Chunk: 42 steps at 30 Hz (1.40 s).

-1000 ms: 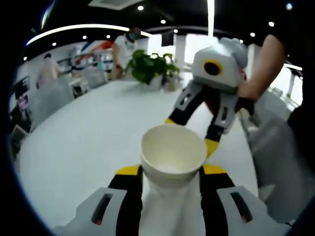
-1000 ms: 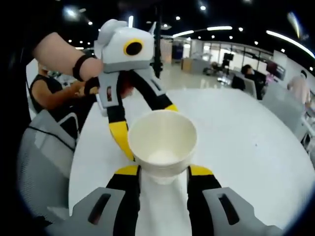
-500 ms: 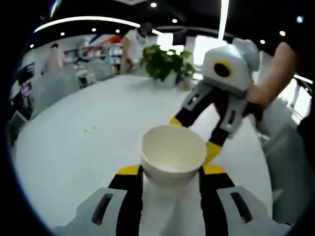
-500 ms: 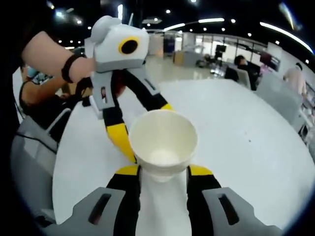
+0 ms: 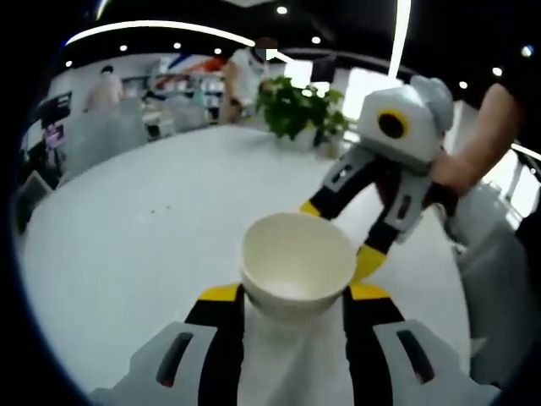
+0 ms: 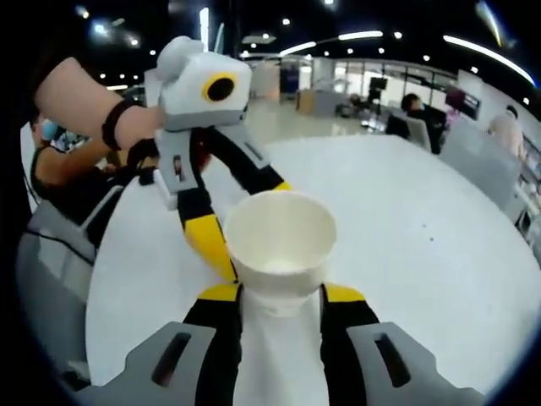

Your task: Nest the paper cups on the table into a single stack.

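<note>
A white paper cup sits with its open mouth toward the camera, its lower body pinched between the yellow-tipped jaws of my left gripper. From the far right, my right gripper reaches in with a hand on it, and its yellow tips lie against the cup's far rim. In the right gripper view the same cup is squeezed by my right gripper, while my left gripper closes on it from the far left. The cup hangs above the white table.
The round white table spreads wide and bare on both sides. A potted green plant stands at its far edge. Grey mesh chairs stand beside the table. People sit and stand in the background.
Both views have drifted a little against the room as the hands moved. The cup stays between both pairs of jaws, and the grippers keep the same stance toward each other.
</note>
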Each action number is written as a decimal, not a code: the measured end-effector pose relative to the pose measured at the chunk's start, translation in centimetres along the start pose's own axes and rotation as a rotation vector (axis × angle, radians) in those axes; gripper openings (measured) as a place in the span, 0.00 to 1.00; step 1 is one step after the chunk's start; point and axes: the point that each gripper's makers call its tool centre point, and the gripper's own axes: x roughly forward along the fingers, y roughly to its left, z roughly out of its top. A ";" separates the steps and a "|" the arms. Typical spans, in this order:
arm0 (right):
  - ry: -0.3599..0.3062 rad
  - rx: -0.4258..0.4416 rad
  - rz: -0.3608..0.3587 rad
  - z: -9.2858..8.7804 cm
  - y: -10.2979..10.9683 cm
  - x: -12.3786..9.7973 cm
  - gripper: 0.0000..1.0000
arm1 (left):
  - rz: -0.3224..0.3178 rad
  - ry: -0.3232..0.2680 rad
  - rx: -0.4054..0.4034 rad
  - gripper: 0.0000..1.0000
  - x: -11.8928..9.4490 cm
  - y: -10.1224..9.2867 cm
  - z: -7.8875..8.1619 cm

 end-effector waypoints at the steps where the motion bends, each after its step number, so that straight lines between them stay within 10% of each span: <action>1: -0.014 0.020 -0.009 0.1 -0.1 -0.2 0.33 | 0.013 0.010 -0.005 0.45 -0.1 0.2 -0.1; 15: -0.028 0.060 -0.044 -1.4 1.7 -3.7 0.35 | 0.054 0.006 -0.013 0.47 -3.5 -1.1 -0.4; 35: -0.140 0.106 -0.147 -0.7 8.1 -12.5 0.49 | 0.173 -0.100 -0.038 0.51 -12.2 -8.0 -1.4; 42: -0.164 0.093 -0.211 -0.6 8.9 -15.2 0.63 | 0.235 -0.151 -0.026 0.67 -15.8 -8.8 -1.0</action>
